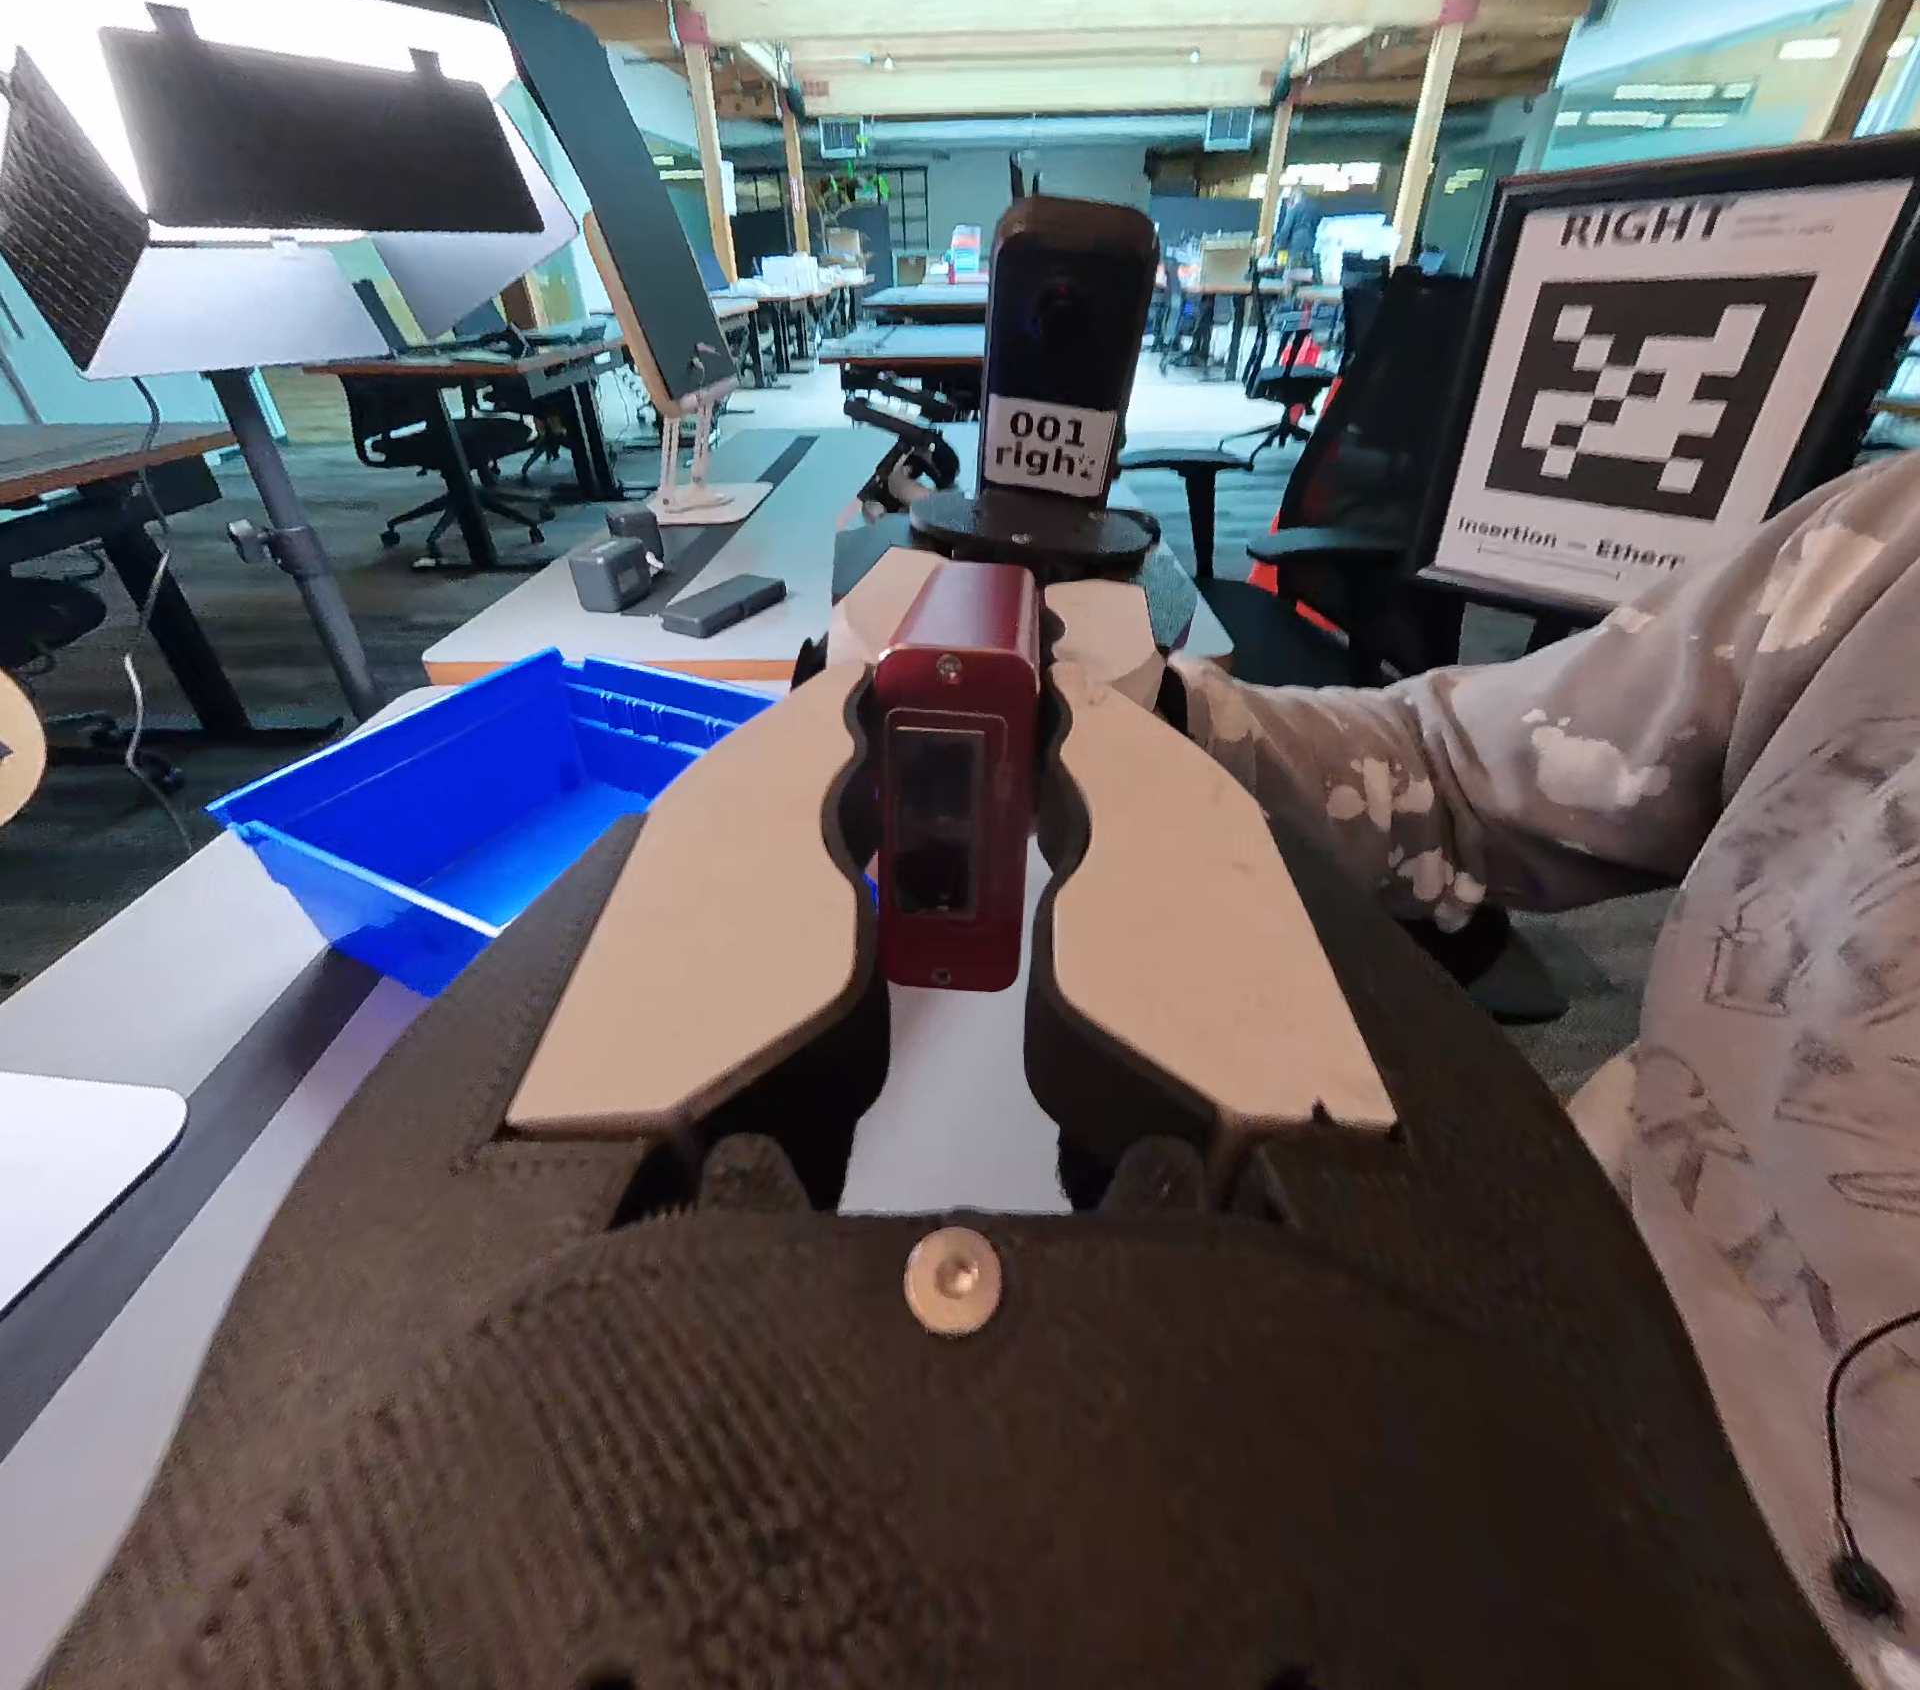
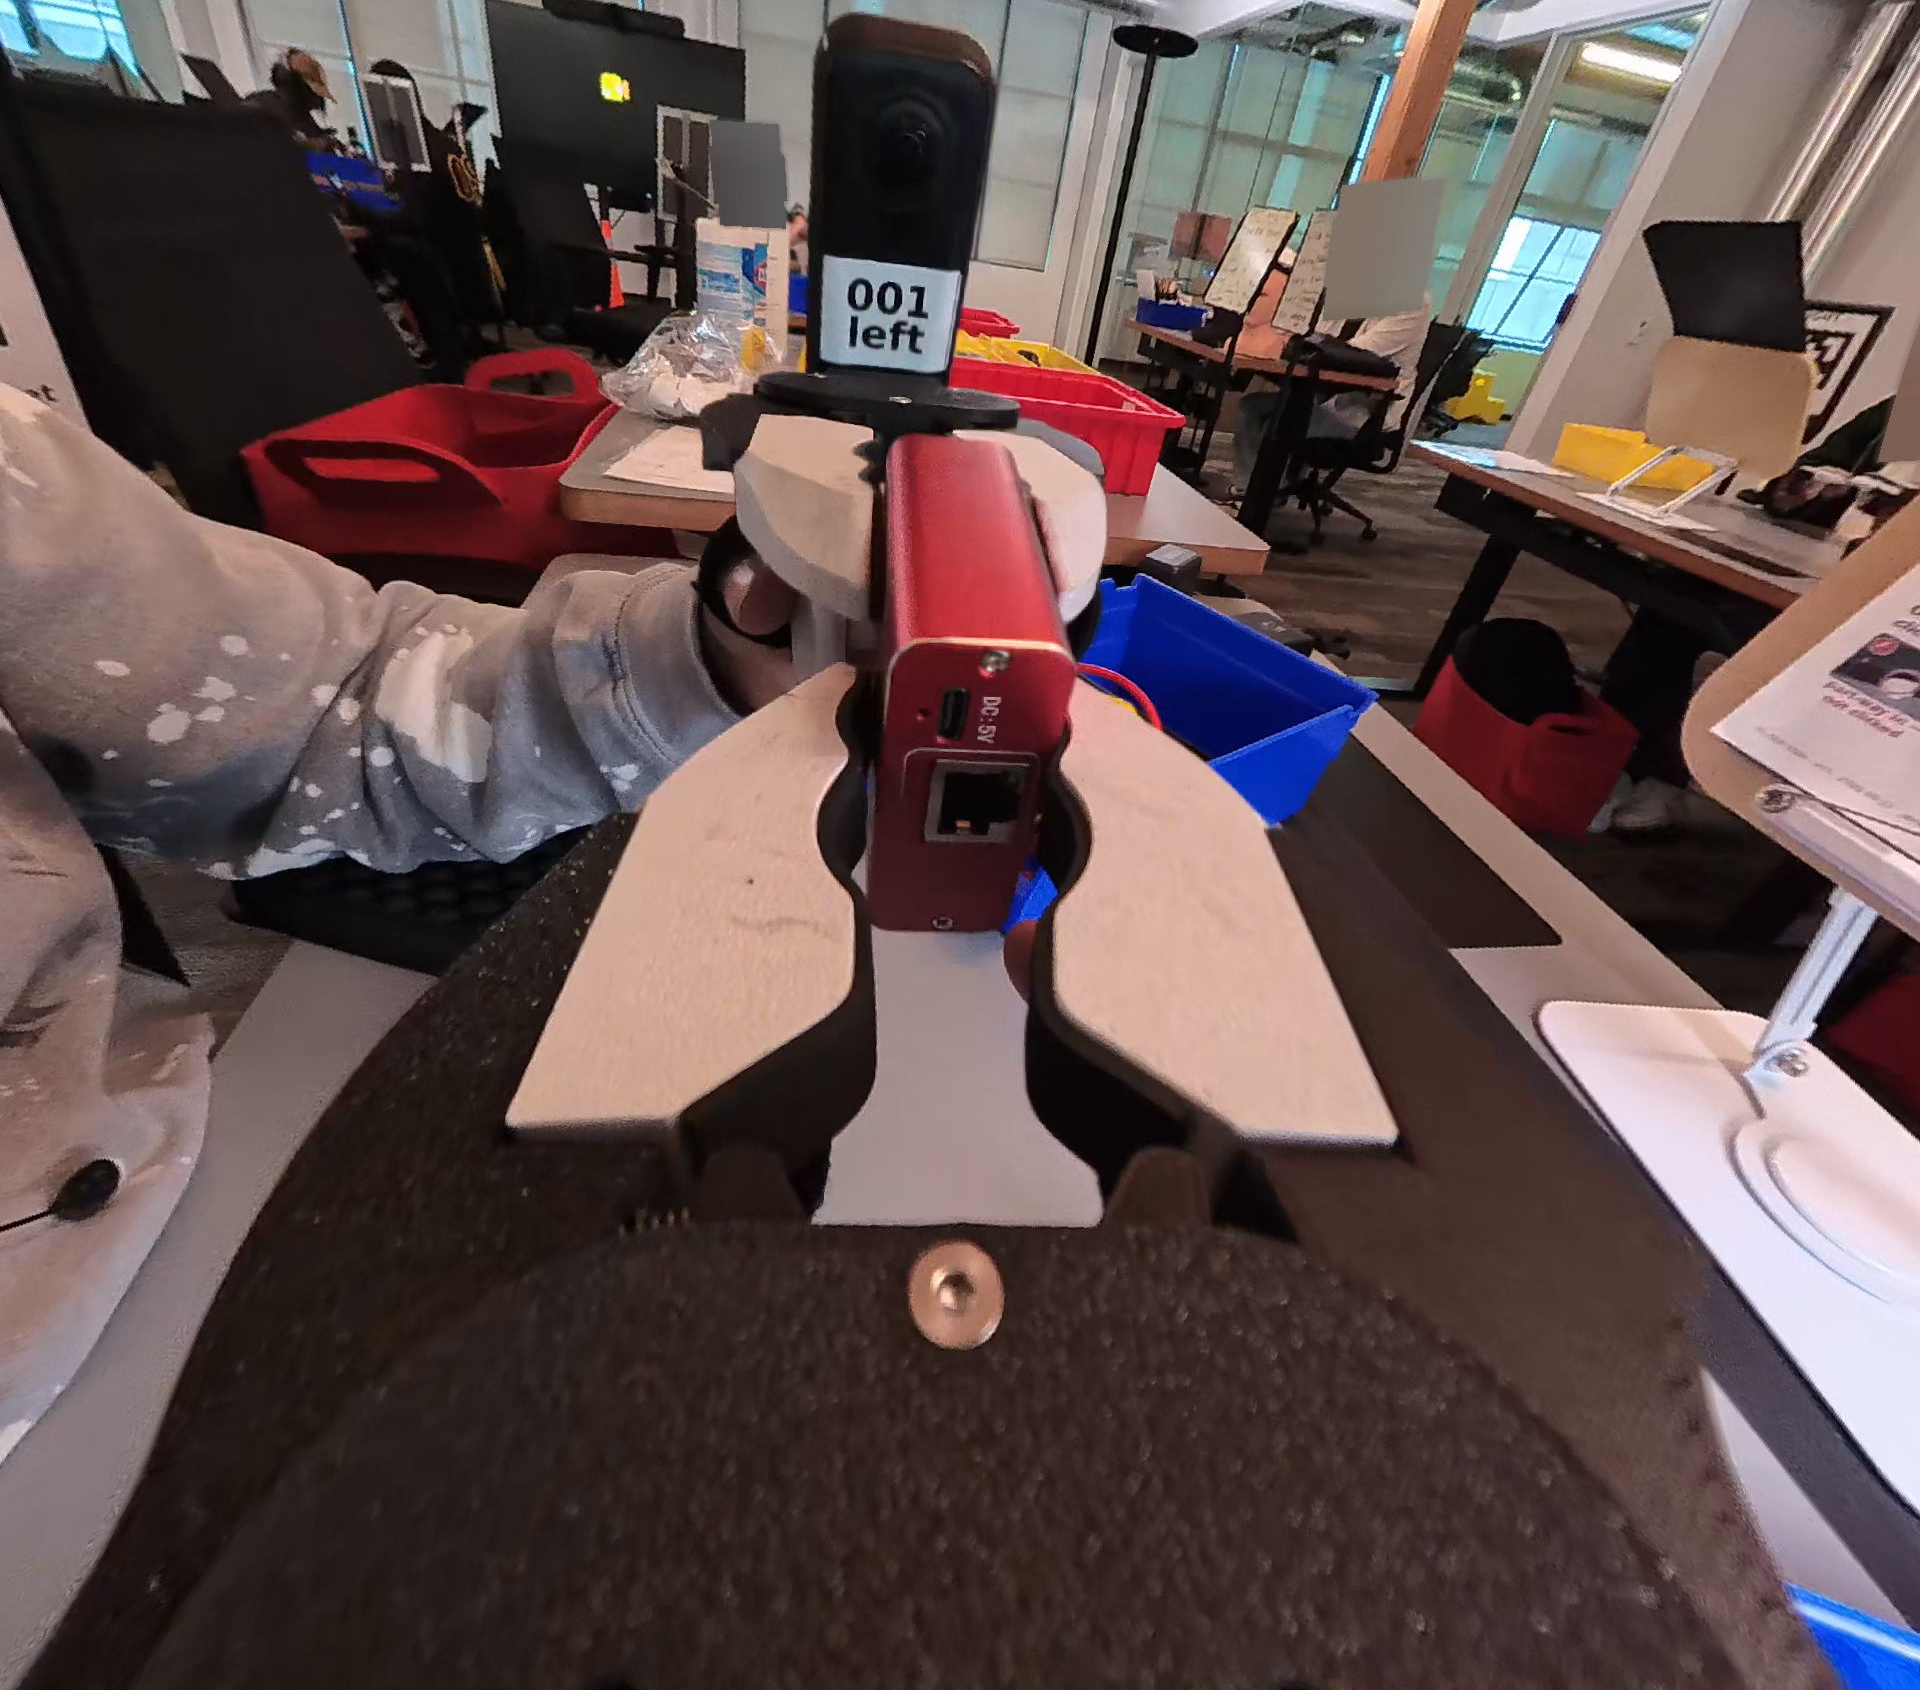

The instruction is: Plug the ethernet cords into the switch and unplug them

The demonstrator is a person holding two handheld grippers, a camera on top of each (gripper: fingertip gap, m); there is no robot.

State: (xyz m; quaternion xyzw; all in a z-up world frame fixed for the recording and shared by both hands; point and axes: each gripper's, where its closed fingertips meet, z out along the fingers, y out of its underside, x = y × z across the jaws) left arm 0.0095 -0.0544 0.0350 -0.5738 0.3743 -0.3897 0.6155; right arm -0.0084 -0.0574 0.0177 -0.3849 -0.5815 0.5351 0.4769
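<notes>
A red metal switch (image 1: 956, 809) is held in the air between both grippers, one at each end. In the left wrist view, my left gripper (image 1: 956, 736) is shut on the end that has two dark ports. My right gripper (image 1: 987, 601) grips the far end. In the right wrist view, my right gripper (image 2: 961, 757) is shut on the switch (image 2: 966, 580) at the end with one ethernet port and a small power socket. My left gripper (image 2: 961, 518) clamps the far end. No cord is plugged in. A bit of red cord (image 2: 1120, 684) shows in the blue bin (image 2: 1226, 695).
The blue bin (image 1: 436, 809) sits on the white table (image 1: 125, 996) just beyond the switch. A framed marker sign (image 1: 1652, 393) stands at the right. A person's grey spattered sleeve (image 1: 1558, 767) reaches in. A white stand base (image 2: 1683, 1121) is on the table at the right.
</notes>
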